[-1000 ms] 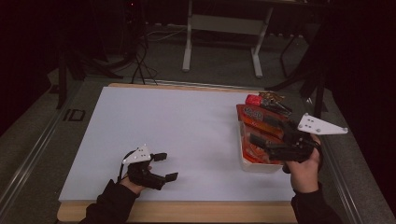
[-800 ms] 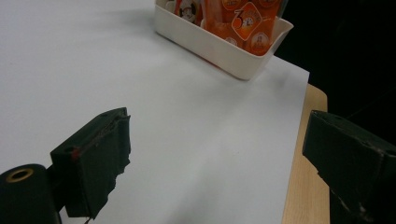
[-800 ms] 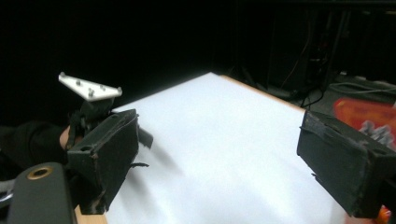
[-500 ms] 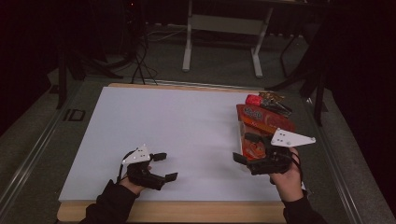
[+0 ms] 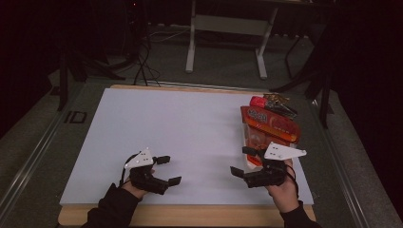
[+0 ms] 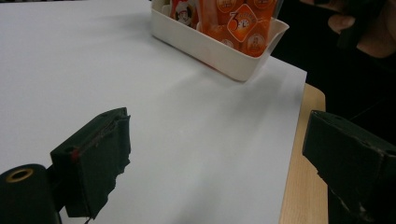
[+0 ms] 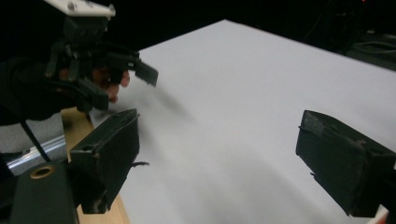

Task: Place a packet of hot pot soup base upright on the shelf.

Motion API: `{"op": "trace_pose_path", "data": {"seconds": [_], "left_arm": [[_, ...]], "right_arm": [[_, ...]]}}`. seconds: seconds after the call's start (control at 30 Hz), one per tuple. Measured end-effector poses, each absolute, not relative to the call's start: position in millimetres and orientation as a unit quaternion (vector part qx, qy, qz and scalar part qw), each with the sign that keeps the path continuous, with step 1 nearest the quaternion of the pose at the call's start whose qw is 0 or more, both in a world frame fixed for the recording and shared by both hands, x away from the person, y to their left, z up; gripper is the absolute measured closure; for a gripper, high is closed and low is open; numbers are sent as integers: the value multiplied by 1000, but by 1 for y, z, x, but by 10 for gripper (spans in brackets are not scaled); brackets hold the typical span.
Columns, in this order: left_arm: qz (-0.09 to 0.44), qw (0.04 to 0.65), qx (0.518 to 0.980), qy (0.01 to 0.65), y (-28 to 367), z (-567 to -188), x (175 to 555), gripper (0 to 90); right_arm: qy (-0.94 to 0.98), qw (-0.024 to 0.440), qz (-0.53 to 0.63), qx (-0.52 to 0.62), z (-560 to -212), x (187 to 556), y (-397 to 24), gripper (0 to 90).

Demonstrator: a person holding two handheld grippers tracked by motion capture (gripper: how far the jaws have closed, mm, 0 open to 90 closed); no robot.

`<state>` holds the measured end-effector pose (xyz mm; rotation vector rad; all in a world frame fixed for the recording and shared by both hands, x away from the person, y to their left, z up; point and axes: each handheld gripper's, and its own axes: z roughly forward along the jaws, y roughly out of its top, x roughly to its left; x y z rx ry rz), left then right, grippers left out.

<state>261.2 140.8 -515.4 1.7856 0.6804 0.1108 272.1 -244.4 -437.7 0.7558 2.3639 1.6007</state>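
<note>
On the table [image 5: 190, 128], a white sheet is covering nearly the whole top, leaving a wooden strip at the near edge. A white bin [image 5: 253, 142] holding orange packets [image 5: 271, 124] is sitting at the right side. Just beside its near end, the right gripper [image 5: 243, 162] is hovering released, jaws spread on nothing. Well apart, the left gripper [image 5: 168, 169] is hovering released near the front edge, pointing right

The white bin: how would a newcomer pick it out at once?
Start at the white table and go to its right edge, just ahead of the right gripper. The bin is the low cream tray there, the one container on the table, packed with orange packets.
</note>
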Motion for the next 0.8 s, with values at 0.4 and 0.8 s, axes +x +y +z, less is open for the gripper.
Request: {"op": "trace_pose_path", "data": {"seconds": [0.4, 0.8], "left_arm": [[52, 576, 765, 285, 140, -514, 259, 84], [53, 574, 767, 280, 139, -514, 258, 84]], "right_arm": [[818, 98, 508, 252, -459, 271, -241, 134], [833, 97, 481, 257, -477, 267, -247, 136]]}}
